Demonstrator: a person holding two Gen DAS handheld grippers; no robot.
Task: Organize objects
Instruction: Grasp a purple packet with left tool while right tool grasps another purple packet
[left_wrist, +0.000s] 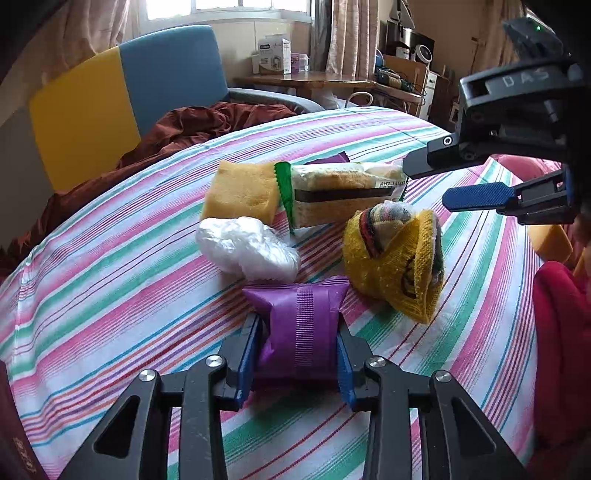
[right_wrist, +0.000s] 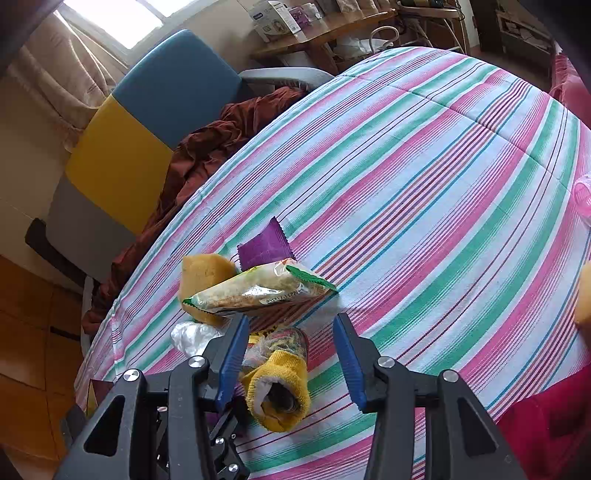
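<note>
I have the left gripper (left_wrist: 297, 354) clamped on the crinkly purple foil sachet (left_wrist: 301, 325): both blue pads press its flanks and the foil bulges between them. The sachet's long axis, marked by the ribbed seal strip down its middle, runs straight ahead along my fingers, so the far end pokes out beyond the tips toward the cluster. It sits low over the striped pink, green and white bedcover (left_wrist: 110, 295); I cannot tell whether its underside touches the cloth.

Just past the fingertips lie the crumpled white plastic bag (left_wrist: 245, 249), ahead and a little left, and the rolled yellow knitted sock bundle (left_wrist: 400, 258), ahead and right. Beyond those sit the yellow sponge block (left_wrist: 240, 192) and the long clear snack packet with green ends (left_wrist: 343, 195), its length lying across my line of reach, with a second purple sachet (left_wrist: 327, 158) peeking out behind it.

My right gripper (right_wrist: 291, 354) hangs with its fingers apart and nothing pressed between them; from its own camera the sock bundle lies below the gap, nearer the left finger, and the snack packet sits just ahead of the tips.

I judge the next move turns on that second sachet: it lies straight ahead, behind the packet, and the left hand carries its mate
</note>
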